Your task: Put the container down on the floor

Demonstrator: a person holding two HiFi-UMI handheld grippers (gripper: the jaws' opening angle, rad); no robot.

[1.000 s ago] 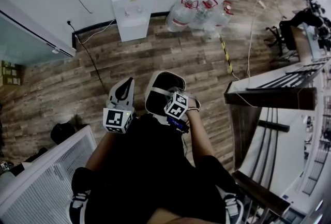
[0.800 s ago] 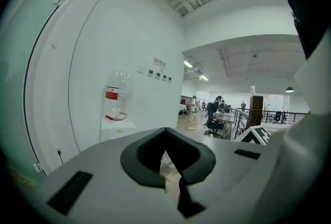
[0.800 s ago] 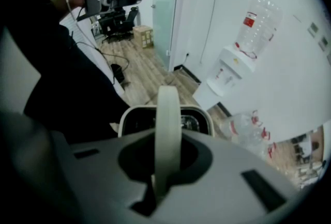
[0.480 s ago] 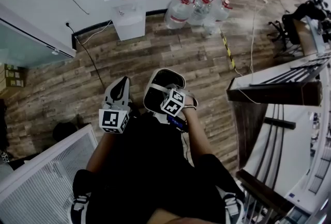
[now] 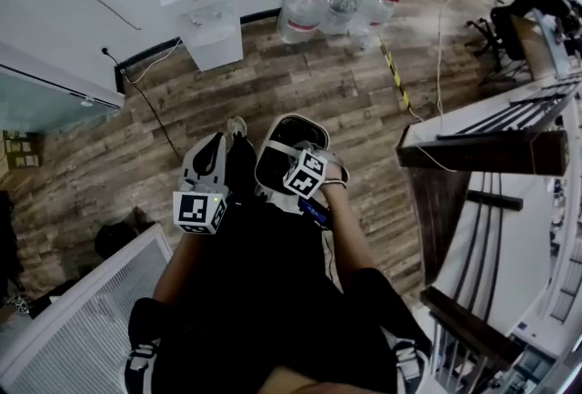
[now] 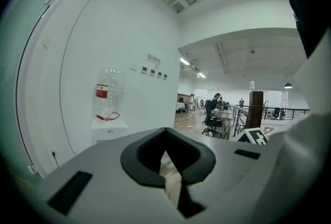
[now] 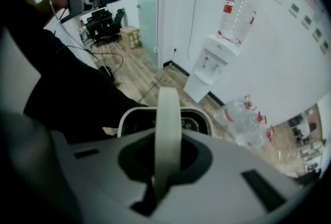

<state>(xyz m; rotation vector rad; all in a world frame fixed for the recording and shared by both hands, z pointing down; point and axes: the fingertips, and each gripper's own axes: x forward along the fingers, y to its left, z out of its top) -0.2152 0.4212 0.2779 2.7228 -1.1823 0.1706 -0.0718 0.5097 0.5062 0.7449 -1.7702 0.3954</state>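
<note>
I am holding the container [image 5: 275, 143] in the right gripper [image 5: 303, 166], whose jaws are clamped tight on its pale handle [image 7: 168, 124]. In the right gripper view that band is running upright between the pads, and the container's white rim [image 7: 135, 114] is showing just beyond and below them. So the container is hanging clear of the floor [image 5: 346, 101], mouth up, just in front of my legs. The left gripper [image 5: 216, 145] is riding just beside it on its left, jaws drawn together with nothing between them.

The coming move, as I am judging it, is turning on one line: straight down. The container is hanging directly under the right gripper, and bare planks are lying directly under the container, between my feet and the water cooler [image 5: 205, 19] at the floor's far edge. Its oval mouth is pointing its long axis away from me, toward that cooler, so I am expecting the base to meet the planks flat if I am lowering without swinging it. The right gripper alone is carrying it, while the left is near enough to steady the rim. I am thinking the handle should go slack before the jaws part, or the container could drop and tip.
</note>
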